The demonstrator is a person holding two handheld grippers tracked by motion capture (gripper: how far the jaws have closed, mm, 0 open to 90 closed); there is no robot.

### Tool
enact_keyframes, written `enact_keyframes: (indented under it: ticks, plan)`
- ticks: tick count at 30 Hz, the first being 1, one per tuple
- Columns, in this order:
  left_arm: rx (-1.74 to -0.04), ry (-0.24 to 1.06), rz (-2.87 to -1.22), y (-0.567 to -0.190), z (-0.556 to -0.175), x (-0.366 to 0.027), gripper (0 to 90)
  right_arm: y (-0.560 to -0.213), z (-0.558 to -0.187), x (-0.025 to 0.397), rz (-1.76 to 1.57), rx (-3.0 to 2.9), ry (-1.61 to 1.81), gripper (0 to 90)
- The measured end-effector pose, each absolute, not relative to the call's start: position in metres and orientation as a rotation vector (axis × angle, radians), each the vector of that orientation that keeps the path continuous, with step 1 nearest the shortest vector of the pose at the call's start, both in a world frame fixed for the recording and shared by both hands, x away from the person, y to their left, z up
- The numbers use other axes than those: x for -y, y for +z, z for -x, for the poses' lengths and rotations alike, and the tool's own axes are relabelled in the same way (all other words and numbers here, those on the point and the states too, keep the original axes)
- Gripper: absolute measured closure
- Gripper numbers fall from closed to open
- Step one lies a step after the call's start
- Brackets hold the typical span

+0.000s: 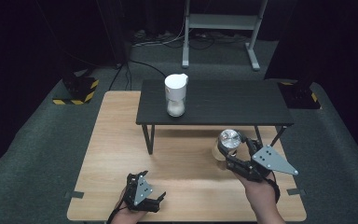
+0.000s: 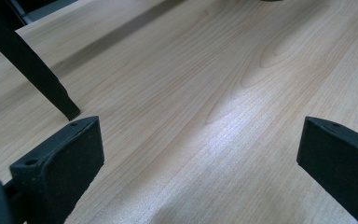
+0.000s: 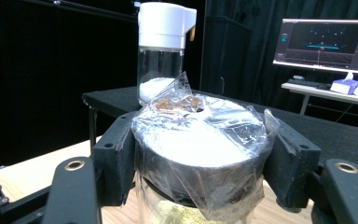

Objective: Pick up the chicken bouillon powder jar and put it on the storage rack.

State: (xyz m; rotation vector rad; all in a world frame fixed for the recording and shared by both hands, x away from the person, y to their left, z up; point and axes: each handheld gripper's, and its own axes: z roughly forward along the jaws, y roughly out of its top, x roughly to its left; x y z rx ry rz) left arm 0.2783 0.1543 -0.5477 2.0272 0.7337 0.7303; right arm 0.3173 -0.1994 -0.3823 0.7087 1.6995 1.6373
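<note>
Both grippers are in my hands at the near edge of the light wooden table (image 1: 121, 140). On the left, my left gripper (image 1: 150, 198) rests low near the front edge, jaws spread wide with nothing between them; in the left gripper view I see bare wood grain between the pads (image 2: 65, 163) and one slanted black leg (image 2: 32, 70) of the low black shelf (image 1: 214, 100), its upper part cut off by the picture's edge.

On that shelf, toward its left, stands a tall clear dispenser with a white lid (image 1: 175, 95), white powder in its bottom. Behind the table the room is dark, with grey carpet (image 1: 37, 140), cables and a white metal frame (image 1: 223, 23); the right gripper view also catches a lit monitor (image 3: 328, 44) on a desk.

On the right, my right gripper (image 1: 228, 151) is clamped around the silver lid of a small glass jar wrapped in crinkled clear film (image 3: 200, 149), just in front of the shelf's right legs. The jar's lower body is cut off in the right gripper view; I can make out only a pale yellowish filling. Whether its base touches the table, I cannot tell.
</note>
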Motion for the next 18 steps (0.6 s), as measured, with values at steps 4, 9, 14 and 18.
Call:
enact_keyframes:
  ticks: [4, 9, 14, 18]
  plan:
    - [-0.732, 0.73, -2.028, -0.548, -0.278, -0.154, 0.7, -0.38, -0.32, 0.2, -0.724, -1.683, 1.646, 34.1]
    - [-0.732, 0.731, -2.027, -0.548, -0.278, -0.154, 0.7, -0.378, -0.322, 0.2, -0.729, -1.672, 1.645, 34.1]
    - [-0.733, 0.73, -2.027, -0.548, -0.278, -0.154, 0.7, -0.372, -0.326, 0.2, -0.732, -1.653, 1.645, 34.1]
    - [-0.733, 0.73, -2.027, -0.548, -0.278, -0.154, 0.8, -0.367, -0.328, 0.2, -0.726, -1.639, 1.644, 34.1]
